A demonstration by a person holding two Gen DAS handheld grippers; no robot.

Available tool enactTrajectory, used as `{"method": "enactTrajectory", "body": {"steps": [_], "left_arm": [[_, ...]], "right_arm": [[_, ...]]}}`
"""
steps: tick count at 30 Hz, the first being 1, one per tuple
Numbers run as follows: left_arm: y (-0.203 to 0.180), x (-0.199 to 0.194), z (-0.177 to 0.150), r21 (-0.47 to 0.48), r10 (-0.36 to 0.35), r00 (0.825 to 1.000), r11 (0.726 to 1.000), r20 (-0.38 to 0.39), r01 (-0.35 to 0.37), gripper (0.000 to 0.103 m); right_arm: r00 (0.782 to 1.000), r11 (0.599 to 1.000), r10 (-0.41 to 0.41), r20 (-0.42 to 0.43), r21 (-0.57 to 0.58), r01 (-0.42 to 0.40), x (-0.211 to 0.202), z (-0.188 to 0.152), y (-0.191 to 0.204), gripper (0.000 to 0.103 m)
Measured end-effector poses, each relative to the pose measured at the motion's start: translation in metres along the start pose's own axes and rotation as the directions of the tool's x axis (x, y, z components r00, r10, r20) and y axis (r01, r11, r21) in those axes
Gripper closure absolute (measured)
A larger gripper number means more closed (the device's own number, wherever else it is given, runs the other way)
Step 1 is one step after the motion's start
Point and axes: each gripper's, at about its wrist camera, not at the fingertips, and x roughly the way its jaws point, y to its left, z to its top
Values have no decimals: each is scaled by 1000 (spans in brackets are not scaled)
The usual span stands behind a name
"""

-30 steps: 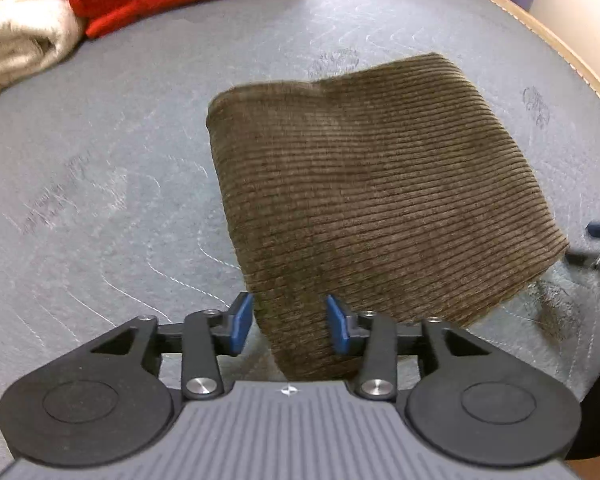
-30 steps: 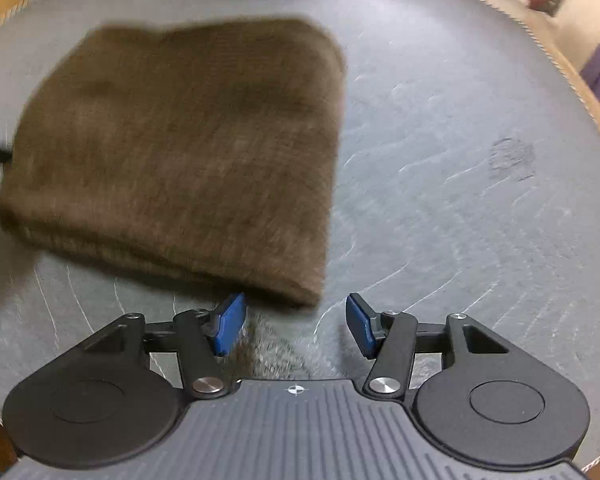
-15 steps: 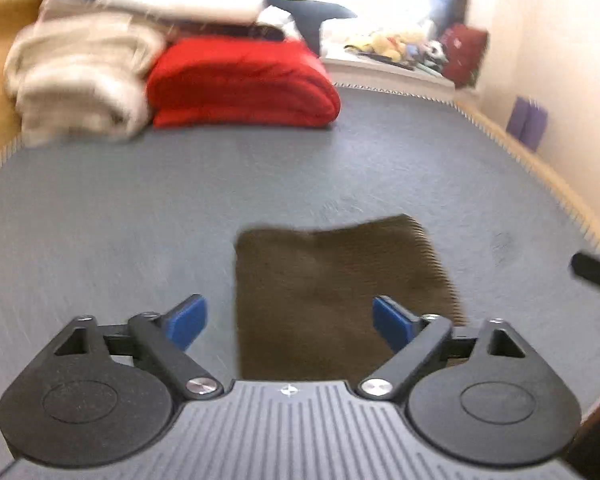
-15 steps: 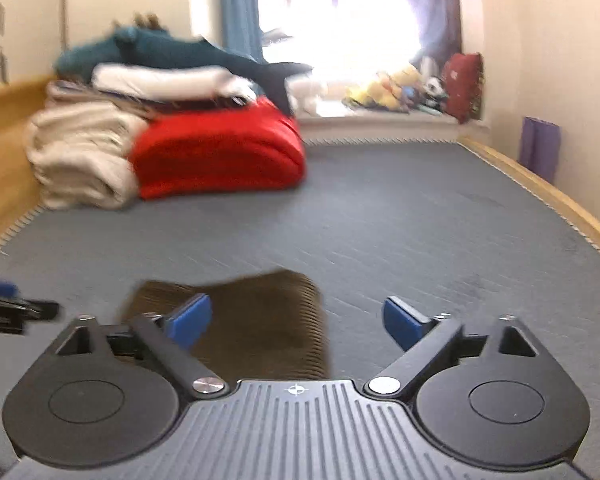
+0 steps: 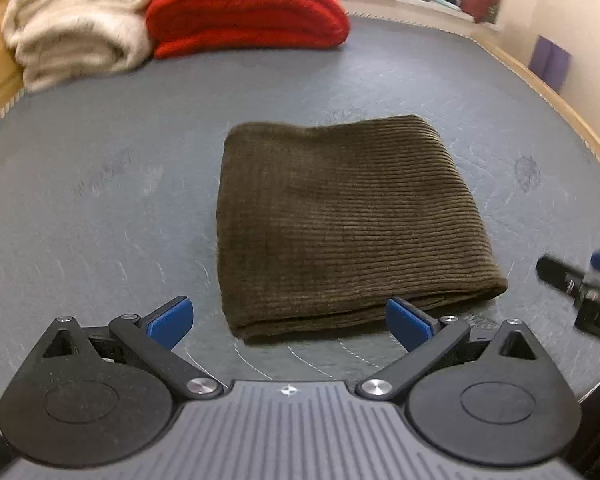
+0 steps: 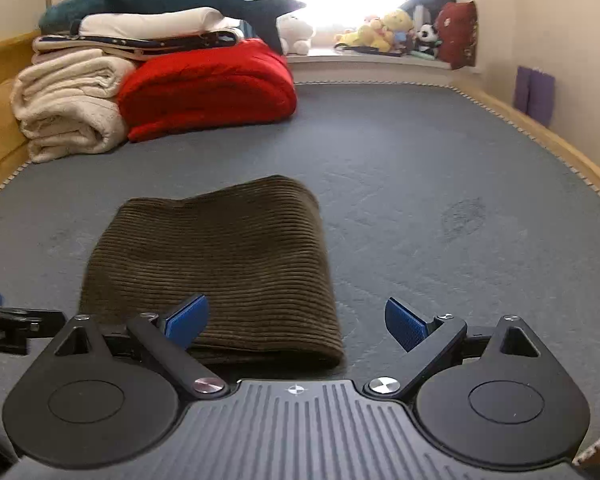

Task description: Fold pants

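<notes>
On the far left I see a pile of cream blankets (image 5: 76,28), and next to it a red blanket (image 5: 244,8). They sit at the far end of the bed (image 5: 100,200), well away from my work.

In the middle are the brown pants (image 5: 348,220). They lie flat on the grey bed in a neat, thick square with many layers. No leg sticks out. I think the folding is done, or very nearly done.

My left tool (image 5: 288,316) is wide open and holds nothing. Its 2 blue pads (image 5: 170,316) are apart from the cloth, just in front of the near edge of the pants.

My right tool (image 6: 296,320) is wide open too, and it holds nothing. It hangs near the right corner of the pants (image 6: 220,264), and I see no pad pressing on them.

All I can think of that is left is maybe a small pat to tidy the edges.
</notes>
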Motion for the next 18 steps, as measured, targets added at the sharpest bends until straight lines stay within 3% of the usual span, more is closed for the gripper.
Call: {"method": "enactTrajectory", "body": {"steps": [8, 18], "left_arm": [[-2, 4, -3, -9, -17, 1000, 1000, -8, 17, 0], [-1, 9, 0, -27, -23, 1000, 999, -13, 22, 0]], "right_arm": [[1000, 999, -5, -26, -45, 4, 15, -1, 15, 7], [1000, 1000, 5, -28, -8, -6, 17, -1, 12, 7]]}}
